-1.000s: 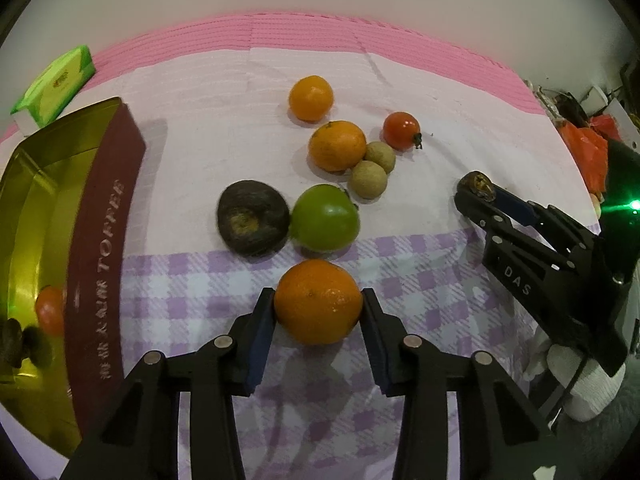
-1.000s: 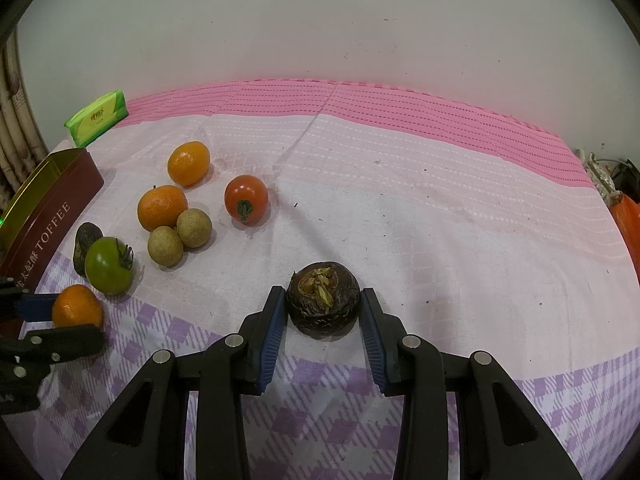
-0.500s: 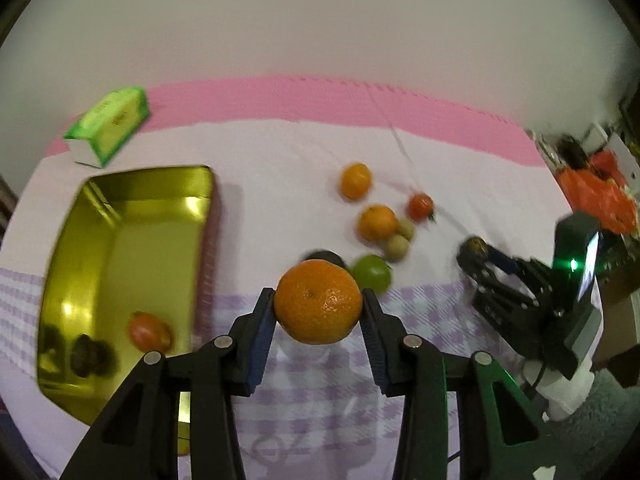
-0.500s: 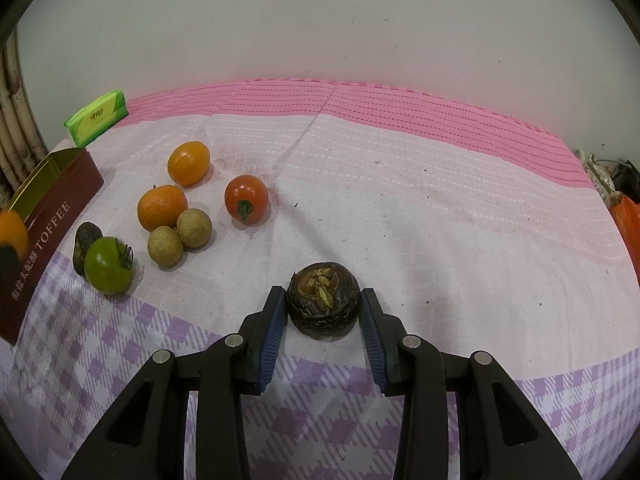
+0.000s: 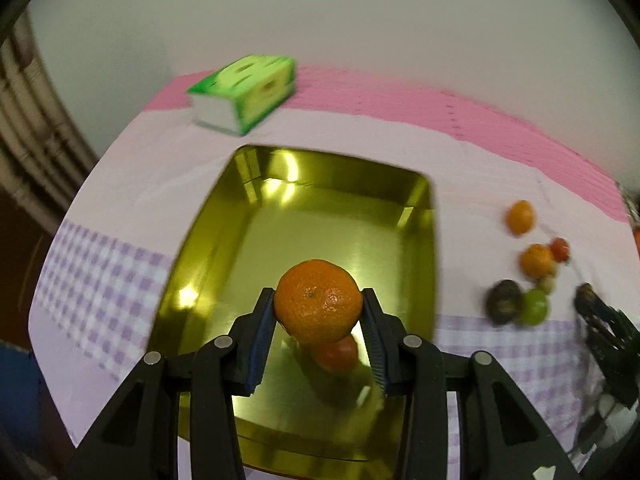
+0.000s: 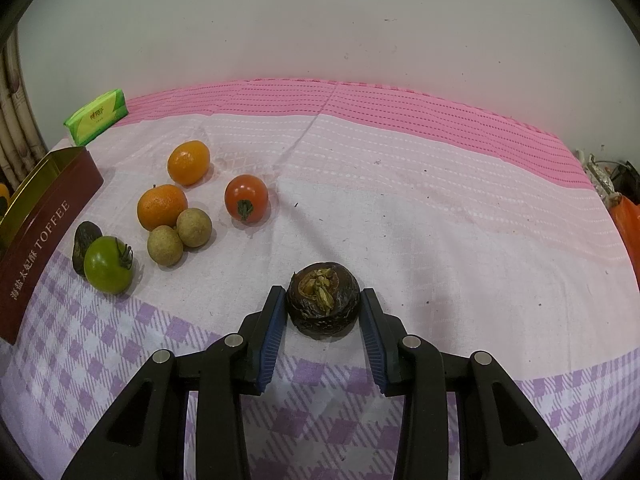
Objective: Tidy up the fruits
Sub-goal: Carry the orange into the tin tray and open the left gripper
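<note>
My left gripper (image 5: 318, 312) clamps orange mandarin (image 5: 318, 300), held above gold tin (image 5: 224, 216); red fruit (image 5: 336, 354) lies inside, beneath it. My right gripper (image 6: 322, 314) pinches dark wrinkled fruit (image 6: 323, 298) over checked cloth (image 6: 440, 220), loose fruits well left.

The open gold-lined rectangular tin (image 5: 240, 216) has bare floor across its far half; a red round fruit (image 5: 338, 354) lies at its near end. On the pink and lilac checked cloth (image 6: 440, 208), the right side lies free, while loose fruits crowd the left beside the tin's maroon wall (image 6: 44, 232).
</note>
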{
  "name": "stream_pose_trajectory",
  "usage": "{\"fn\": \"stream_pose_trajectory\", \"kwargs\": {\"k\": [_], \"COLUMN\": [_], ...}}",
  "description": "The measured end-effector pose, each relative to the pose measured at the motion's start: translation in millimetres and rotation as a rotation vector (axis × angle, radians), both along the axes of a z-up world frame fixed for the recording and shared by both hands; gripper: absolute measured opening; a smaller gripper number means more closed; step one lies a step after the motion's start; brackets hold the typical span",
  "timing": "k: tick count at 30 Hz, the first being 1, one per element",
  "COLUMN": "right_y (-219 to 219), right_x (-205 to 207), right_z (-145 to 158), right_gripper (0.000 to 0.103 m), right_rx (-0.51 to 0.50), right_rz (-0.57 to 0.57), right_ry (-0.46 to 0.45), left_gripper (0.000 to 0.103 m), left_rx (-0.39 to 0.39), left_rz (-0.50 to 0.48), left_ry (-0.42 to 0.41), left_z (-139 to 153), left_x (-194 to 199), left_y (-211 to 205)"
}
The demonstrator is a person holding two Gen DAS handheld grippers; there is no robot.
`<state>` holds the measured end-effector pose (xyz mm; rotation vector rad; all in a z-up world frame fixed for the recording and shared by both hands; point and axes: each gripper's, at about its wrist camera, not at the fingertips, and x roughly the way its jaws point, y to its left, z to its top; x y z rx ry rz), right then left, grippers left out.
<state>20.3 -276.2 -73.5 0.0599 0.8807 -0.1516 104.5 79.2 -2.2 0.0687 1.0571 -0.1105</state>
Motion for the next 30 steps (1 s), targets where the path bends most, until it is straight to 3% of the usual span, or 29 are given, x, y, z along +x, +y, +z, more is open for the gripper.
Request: {"fn": "stream_pose_trajectory", "kwargs": {"k": [12, 30], "right_y": [0, 0], "right_x": [0, 0], "right_z": [0, 0], "right_gripper": [0.039, 0.039], "right_rx": [-0.001, 0.0], "right_rz": [0.001, 0.001], "right_ry": [0.0, 0.0], "left_gripper": [0.038, 0.039], "left_rx": [0.024, 0.03], "left_rz": [0.085, 0.109], "left_ry": [0.076, 0.128], "left_z": [-30, -49], "left_x": [13, 18], "left_y": [29, 37]}}
